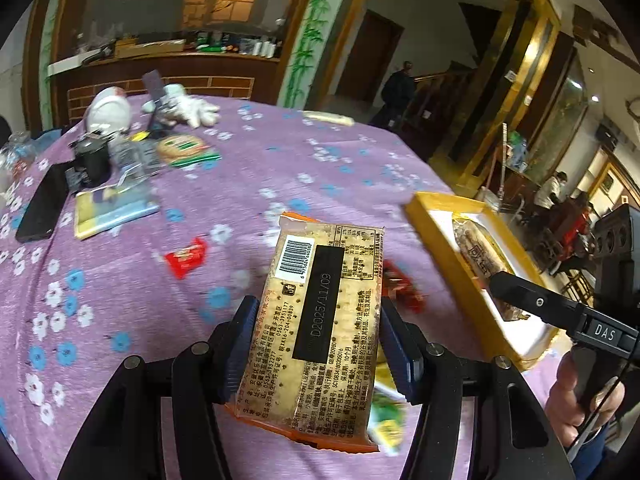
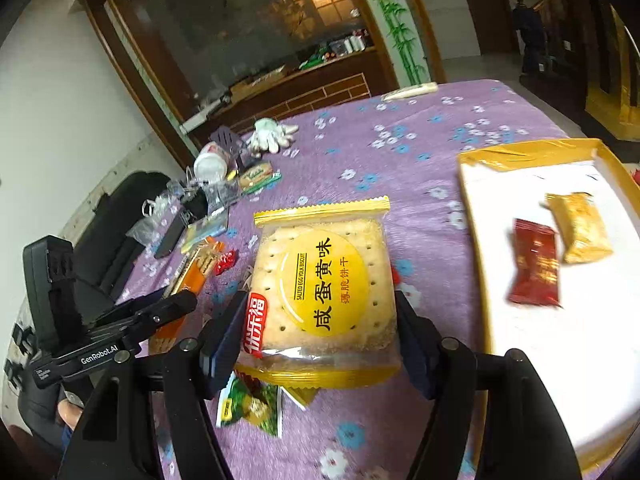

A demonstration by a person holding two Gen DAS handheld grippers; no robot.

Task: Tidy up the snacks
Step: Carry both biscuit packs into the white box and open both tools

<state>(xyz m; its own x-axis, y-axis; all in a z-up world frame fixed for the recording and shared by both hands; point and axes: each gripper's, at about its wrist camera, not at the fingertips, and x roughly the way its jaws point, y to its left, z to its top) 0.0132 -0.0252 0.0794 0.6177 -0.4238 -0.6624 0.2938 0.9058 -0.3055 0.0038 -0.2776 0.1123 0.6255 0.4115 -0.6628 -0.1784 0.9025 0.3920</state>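
Observation:
My left gripper is shut on an orange-edged biscuit packet, held above the purple flowered tablecloth with its barcode side up. My right gripper is shut on a yellow salted-egg-yolk biscuit packet, label up. A yellow box with a white floor lies to the right; a red candy and a gold packet lie in it. In the left wrist view the right gripper's finger reaches over the yellow box. The left gripper shows in the right wrist view too.
Loose on the cloth lie a red candy, more red wrappers and a green packet. The far left holds a phone, a black cup, white gloves and other packets. People sit beyond the table's right side.

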